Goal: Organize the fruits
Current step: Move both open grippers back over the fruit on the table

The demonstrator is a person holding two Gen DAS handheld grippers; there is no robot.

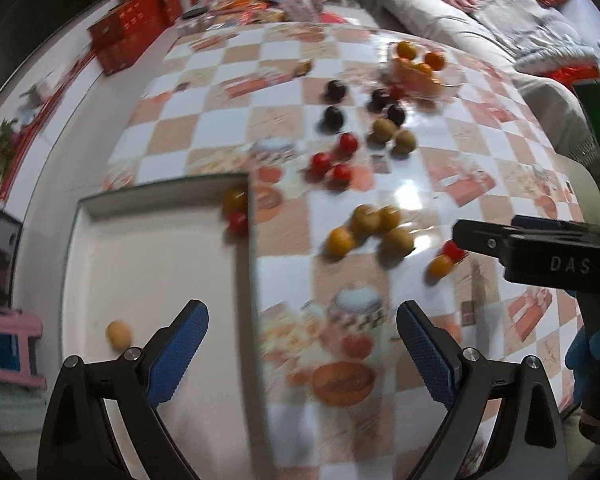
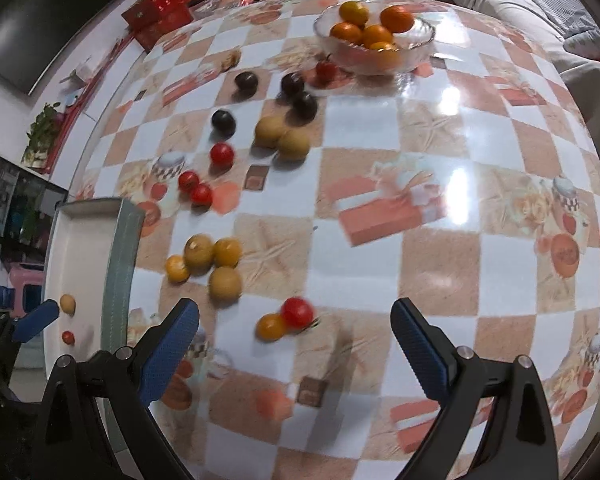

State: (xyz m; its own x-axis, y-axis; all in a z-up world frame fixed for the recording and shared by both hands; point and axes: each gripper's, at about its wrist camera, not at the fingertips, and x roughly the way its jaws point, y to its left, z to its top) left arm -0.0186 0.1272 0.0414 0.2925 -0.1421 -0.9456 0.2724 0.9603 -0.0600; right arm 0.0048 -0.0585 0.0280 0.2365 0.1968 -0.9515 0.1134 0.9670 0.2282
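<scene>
Small fruits lie scattered on a checkered tablecloth: red tomatoes (image 2: 222, 154), dark plums (image 2: 223, 123), brown-yellow fruits (image 2: 225, 282) and a red and orange pair (image 2: 286, 318). A white tray (image 1: 148, 280) at the table's left holds one yellow fruit (image 1: 118, 334); a yellow and a red fruit (image 1: 236, 210) show at its far right corner. My left gripper (image 1: 302, 348) is open and empty over the tray's right edge. My right gripper (image 2: 295, 350) is open and empty, just short of the red and orange pair. The tray (image 2: 80, 248) also shows in the right wrist view.
A glass bowl (image 2: 420, 46) of oranges stands at the far side of the table. Red boxes (image 2: 160, 12) and packets lie beyond the table. A sofa (image 1: 480, 28) runs along the right. A pink stool (image 1: 12, 344) stands on the floor at left.
</scene>
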